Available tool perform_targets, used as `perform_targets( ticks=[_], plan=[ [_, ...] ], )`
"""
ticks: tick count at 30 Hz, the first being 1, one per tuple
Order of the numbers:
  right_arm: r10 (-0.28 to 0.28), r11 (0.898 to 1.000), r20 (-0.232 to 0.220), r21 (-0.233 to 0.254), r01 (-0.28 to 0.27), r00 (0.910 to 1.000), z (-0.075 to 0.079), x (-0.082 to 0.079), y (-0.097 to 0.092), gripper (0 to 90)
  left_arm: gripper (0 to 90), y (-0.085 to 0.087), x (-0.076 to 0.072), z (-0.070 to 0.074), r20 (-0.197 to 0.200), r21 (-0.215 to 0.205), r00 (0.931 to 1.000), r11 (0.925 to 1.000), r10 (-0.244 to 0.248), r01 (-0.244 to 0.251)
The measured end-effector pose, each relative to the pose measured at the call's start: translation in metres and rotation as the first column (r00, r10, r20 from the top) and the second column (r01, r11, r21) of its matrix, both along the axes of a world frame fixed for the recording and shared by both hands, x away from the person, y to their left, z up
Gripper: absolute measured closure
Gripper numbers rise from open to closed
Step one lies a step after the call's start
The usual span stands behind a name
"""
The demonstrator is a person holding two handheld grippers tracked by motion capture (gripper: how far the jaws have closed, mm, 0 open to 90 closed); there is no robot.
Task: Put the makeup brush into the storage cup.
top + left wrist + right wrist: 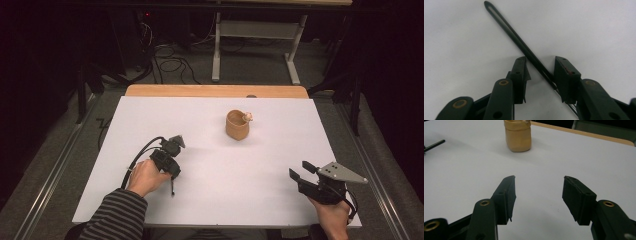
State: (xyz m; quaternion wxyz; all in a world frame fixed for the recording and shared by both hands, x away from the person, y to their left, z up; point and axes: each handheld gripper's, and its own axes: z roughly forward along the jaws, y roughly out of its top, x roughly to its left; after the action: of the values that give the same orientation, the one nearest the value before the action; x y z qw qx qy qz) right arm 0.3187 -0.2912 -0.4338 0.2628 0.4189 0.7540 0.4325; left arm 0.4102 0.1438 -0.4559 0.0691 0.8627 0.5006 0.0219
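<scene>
Near the table's (210, 200) front-left corner, a thin black rod (509, 31) is lying flat between the left gripper's (540, 67) half-open jaws, not yet pinched; being gripped off-centre, it is likely being tipped or dropped.

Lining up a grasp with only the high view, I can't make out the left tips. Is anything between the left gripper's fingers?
Observer: Yes. A thin dark rod lies on the white table, slanting between the fingers of the left gripper.
Operator: Is it clamped?
Observer: No. There is a clear gap on one side of it, and it runs right by the other finger.
Operator: What is its far end like?
Observer: It has a long narrow slot, like a needle's eye.
</scene>
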Motion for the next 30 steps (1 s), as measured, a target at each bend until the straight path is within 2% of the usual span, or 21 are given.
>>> perform_targets(
  ticks=[30],
  plan=[
    [-0.003, 1.0, 0.007, -0.001, 0.003, 1.0, 0.0004, -0.0006, 0.0002, 45.6, 75.9, -0.0033, -0.0014, 0.0007, -0.006, 0.007, 0.9997, 0.9997, -0.023, 0.023]
  ],
)
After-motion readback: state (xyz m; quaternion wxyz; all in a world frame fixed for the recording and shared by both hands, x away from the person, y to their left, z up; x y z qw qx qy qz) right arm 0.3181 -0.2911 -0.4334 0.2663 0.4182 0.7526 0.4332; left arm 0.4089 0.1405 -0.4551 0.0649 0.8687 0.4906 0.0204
